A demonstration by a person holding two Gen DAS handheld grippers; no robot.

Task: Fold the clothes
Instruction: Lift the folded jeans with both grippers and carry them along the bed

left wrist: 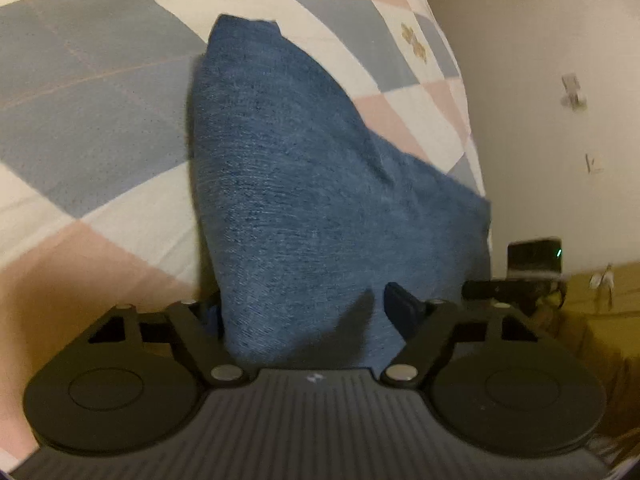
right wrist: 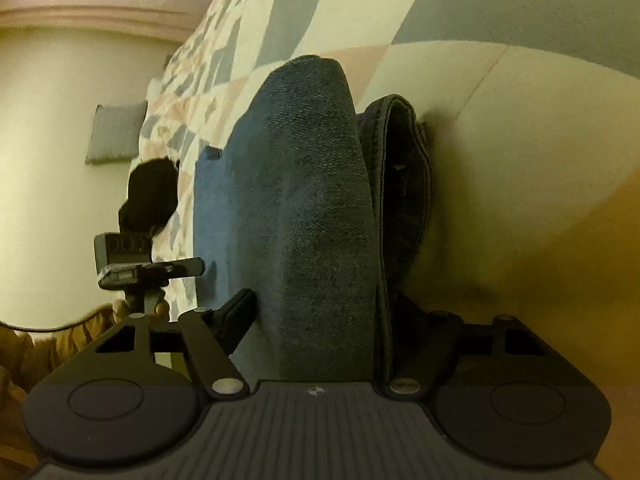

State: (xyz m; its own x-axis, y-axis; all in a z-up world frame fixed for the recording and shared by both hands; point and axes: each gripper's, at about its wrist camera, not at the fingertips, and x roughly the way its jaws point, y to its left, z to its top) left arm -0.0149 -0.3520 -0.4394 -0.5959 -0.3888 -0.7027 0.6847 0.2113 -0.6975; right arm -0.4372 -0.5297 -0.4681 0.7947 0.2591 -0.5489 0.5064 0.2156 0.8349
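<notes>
Jeans [left wrist: 304,184]: blue denim, lifted off the bed [left wrist: 80,92] at its edge, one end in each gripper. Left gripper [left wrist: 304,312]: closed on the denim. Right gripper [right wrist: 320,312]: closed on bunched denim. Bed cover: pink, grey, white patchwork.

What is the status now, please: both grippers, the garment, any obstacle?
Left gripper shut on blue denim garment. Right gripper shut on same garment, lifted over patchwork bedspread. Nothing in the way.
</notes>
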